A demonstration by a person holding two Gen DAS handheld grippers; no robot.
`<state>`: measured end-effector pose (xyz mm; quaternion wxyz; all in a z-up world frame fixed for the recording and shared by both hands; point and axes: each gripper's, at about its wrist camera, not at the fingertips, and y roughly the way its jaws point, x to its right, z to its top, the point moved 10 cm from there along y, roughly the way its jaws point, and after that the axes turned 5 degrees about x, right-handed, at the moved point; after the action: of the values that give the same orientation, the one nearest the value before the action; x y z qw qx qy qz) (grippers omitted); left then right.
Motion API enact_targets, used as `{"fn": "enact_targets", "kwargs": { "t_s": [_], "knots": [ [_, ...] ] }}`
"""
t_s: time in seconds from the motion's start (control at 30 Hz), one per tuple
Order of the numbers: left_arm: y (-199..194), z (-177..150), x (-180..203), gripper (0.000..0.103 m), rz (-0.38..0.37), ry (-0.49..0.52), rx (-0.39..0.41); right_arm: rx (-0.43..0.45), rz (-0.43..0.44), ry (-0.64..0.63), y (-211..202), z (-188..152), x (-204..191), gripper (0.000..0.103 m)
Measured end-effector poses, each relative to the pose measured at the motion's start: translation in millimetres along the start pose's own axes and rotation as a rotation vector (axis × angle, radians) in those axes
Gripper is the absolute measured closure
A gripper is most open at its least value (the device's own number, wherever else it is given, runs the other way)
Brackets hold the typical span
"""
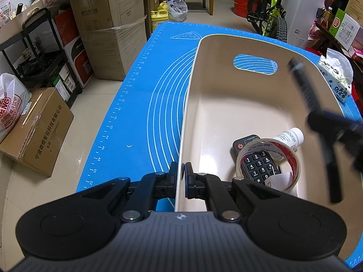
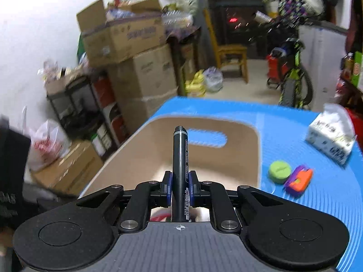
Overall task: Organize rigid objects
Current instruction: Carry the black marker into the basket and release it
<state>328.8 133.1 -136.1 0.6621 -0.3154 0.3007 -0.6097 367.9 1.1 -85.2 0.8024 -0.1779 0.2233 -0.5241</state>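
Note:
A beige plastic bin with a handle slot stands on the blue mat. My left gripper is shut on the bin's near left wall. Inside the bin lie a black remote, a roll of clear tape and a small white bottle. My right gripper is shut on a black marker that sticks out forward over the bin. In the left wrist view the marker and right gripper's fingers hang blurred above the bin's right side.
On the mat to the right of the bin lie a green round lid, a purple and orange toy and a tissue pack. Cardboard boxes, a black shelf and a bicycle stand around the table.

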Motion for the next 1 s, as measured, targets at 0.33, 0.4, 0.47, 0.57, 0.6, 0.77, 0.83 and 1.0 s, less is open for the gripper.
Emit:
{"fn": "enact_targets", "kwargs": {
  "t_s": [0.33,0.4,0.47,0.57,0.6,0.77,0.83,1.0],
  "knots": [
    [0,1,0,0.096,0.002,0.004,0.001,-0.233,0.051,-0.068,30,-57,-19,0.079],
    [0,0,0,0.096,0.003,0.004,0.001,-0.237,0.055,-0.069,30,-59,-20,0.078],
    [0,0,-1,0.096,0.004,0.006,0.001,-0.24,0.055,-0.061,30,-57,-18,0.077],
    [0,1,0,0.096,0.003,0.004,0.001,-0.217,0.072,-0.03,24,-51,-13,0.051],
    [-1,1,0,0.096,0.003,0.004,0.0,-0.2,0.074,-0.023,20,-47,-11,0.047],
    [0,1,0,0.096,0.004,0.006,0.001,-0.132,0.092,0.01,1,-27,0,0.04],
    [-1,1,0,0.096,0.003,0.005,0.001,-0.1,0.093,0.021,-8,-17,5,0.038],
    [0,2,0,0.096,0.003,0.004,0.0,-0.019,0.063,0.022,-31,7,27,0.034]
  ]
}}
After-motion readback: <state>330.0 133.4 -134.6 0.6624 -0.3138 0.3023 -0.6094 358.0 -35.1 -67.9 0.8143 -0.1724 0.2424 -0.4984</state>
